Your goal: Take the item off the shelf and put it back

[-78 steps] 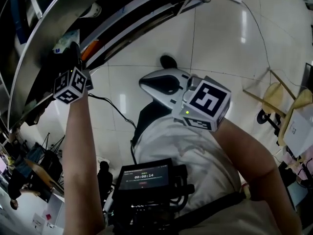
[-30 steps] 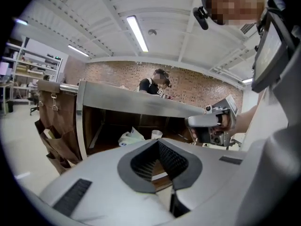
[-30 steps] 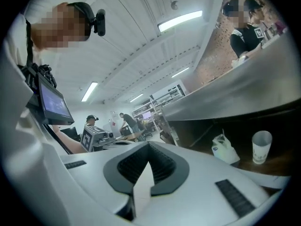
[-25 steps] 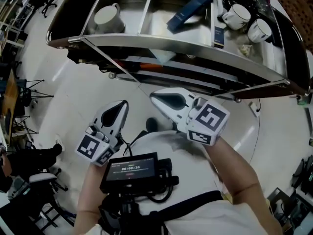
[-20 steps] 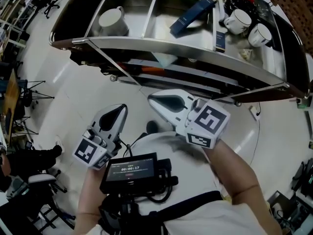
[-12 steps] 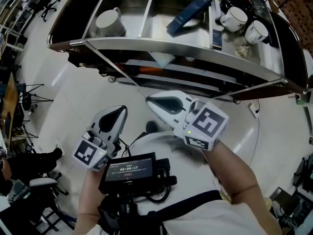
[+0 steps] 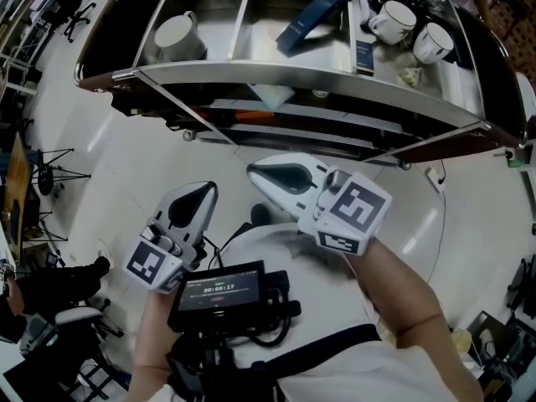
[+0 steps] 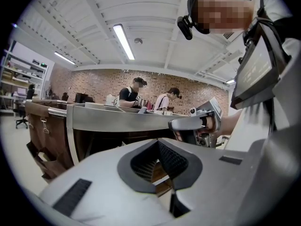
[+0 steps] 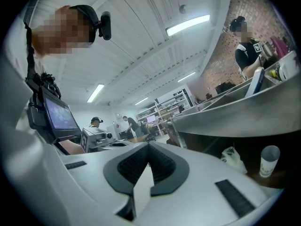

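While the metal shelf (image 7: 293, 78) curves across the top of the head view, the right gripper (image 7: 253, 172) and left gripper (image 7: 203, 191) hover well below it, near the person's chest, each clenched shut on nothing. Every item lies on the shelf: a dark blue box (image 7: 314, 15) leans in the middle compartment, and a white mug (image 7: 176, 36) stands in the left one.
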The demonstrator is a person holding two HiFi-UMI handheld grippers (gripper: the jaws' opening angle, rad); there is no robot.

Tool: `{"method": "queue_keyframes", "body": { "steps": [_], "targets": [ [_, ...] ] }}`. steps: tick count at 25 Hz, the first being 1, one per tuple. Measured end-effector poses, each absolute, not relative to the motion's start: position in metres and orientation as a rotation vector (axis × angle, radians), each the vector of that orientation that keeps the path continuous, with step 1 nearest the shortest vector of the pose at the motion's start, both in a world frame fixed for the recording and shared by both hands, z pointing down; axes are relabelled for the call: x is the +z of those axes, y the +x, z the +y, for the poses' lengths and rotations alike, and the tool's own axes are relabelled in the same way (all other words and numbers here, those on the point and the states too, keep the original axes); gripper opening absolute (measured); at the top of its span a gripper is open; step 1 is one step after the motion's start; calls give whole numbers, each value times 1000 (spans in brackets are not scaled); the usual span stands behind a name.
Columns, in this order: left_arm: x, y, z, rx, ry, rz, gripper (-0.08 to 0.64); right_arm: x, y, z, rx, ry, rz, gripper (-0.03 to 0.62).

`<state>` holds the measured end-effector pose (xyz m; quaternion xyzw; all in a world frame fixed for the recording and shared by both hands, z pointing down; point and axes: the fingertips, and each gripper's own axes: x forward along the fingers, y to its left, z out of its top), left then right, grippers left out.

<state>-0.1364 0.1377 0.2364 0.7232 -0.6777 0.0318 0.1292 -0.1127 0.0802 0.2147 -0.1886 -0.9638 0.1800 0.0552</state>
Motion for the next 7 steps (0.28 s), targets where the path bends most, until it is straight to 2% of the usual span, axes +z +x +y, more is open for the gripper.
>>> {"method": "queue_keyframes", "body": {
  "steps": [7],
  "targets": [
    [233,-137,140,99,2110,-1975,3,212,-117,83,533,-587,-2938,3]
  ]
}}
